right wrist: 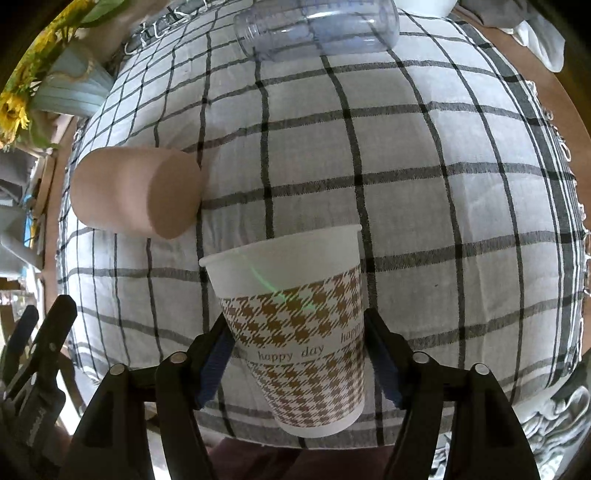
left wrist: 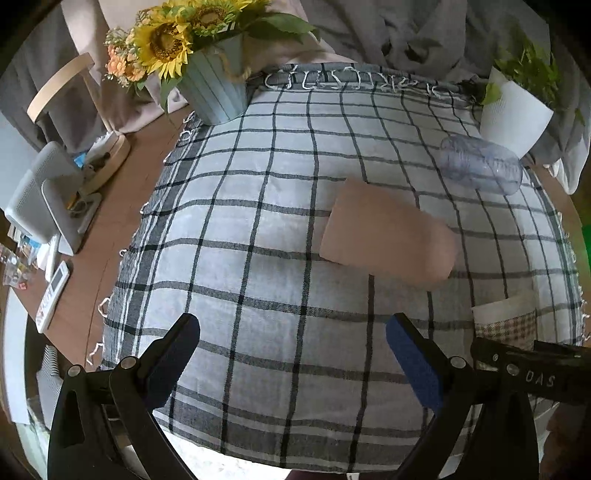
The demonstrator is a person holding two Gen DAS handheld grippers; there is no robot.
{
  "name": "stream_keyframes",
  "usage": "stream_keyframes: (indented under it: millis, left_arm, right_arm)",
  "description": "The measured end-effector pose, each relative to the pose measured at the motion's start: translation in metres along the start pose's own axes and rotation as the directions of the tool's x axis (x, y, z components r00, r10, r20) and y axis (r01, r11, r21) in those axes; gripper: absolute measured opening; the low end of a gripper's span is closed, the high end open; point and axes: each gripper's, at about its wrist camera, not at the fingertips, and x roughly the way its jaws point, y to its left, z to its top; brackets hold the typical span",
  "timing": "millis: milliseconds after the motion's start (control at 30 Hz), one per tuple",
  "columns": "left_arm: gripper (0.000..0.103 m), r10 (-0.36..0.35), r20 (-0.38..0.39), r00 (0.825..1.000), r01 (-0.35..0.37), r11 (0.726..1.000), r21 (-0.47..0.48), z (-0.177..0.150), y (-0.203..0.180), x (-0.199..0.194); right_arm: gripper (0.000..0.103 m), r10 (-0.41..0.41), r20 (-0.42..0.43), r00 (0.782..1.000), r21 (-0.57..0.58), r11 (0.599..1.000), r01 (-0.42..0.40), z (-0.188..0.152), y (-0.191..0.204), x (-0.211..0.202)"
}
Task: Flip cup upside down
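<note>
Right tongs (right wrist: 299, 354) pinch the paper cup (right wrist: 295, 314) at mid-wall, 1 blue pad on each side near the "happy day" band; rim points forward and away from the tongs, base toward the camera, cup off the checked cloth (right wrist: 424, 206). Left tongs (left wrist: 291, 350) are spread wide, holding nothing, just left of the right pair. Judging by looks: thin paper, very light, wall dents easily, so squeeze gently and grip mid-height, not at the rim. Ahead-left of the right tongs lies a tan cup (right wrist: 136, 192) on its side; far ahead, a clear plastic cup (right wrist: 317, 29), also lying down.
</note>
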Motion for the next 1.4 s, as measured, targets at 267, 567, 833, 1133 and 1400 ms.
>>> stream_keyframes:
  millis: [267, 567, 833, 1133, 1400]
  left_arm:
    - [0.103, 0.012, 0.062, 0.998, -0.009, 0.999, -0.046, -0.002, -0.014, -0.033]
    - [0.103, -0.070, 0.163, 0.984, 0.077, 0.996, -0.037, -0.037, -0.067, -0.068]
    - [0.103, -0.155, 0.140, 0.978, 0.152, 0.988, 0.032, -0.082, -0.126, -0.053]
    - [0.102, -0.140, 0.238, 0.961, 0.129, 0.990, 0.060, -0.114, -0.158, -0.046]
    - [0.096, -0.110, 0.292, 0.950, 0.088, 0.992, 0.090, -0.130, -0.172, -0.028]
  right_arm:
    - [0.080, -0.019, 0.103, 0.995, -0.056, 0.998, 0.025, -0.005, -0.004, -0.042]
    - [0.080, -0.035, 0.401, 0.915, -0.053, 0.997, 0.062, -0.027, -0.053, -0.130]
    - [0.080, -0.080, 0.446, 0.892, -0.096, 0.986, 0.136, -0.045, -0.098, -0.128]
    - [0.080, -0.116, 0.400, 0.909, -0.133, 0.974, 0.182, -0.064, -0.132, -0.099]
    - [0.080, -0.145, 0.395, 0.907, -0.158, 0.962, 0.223, -0.072, -0.142, -0.085]
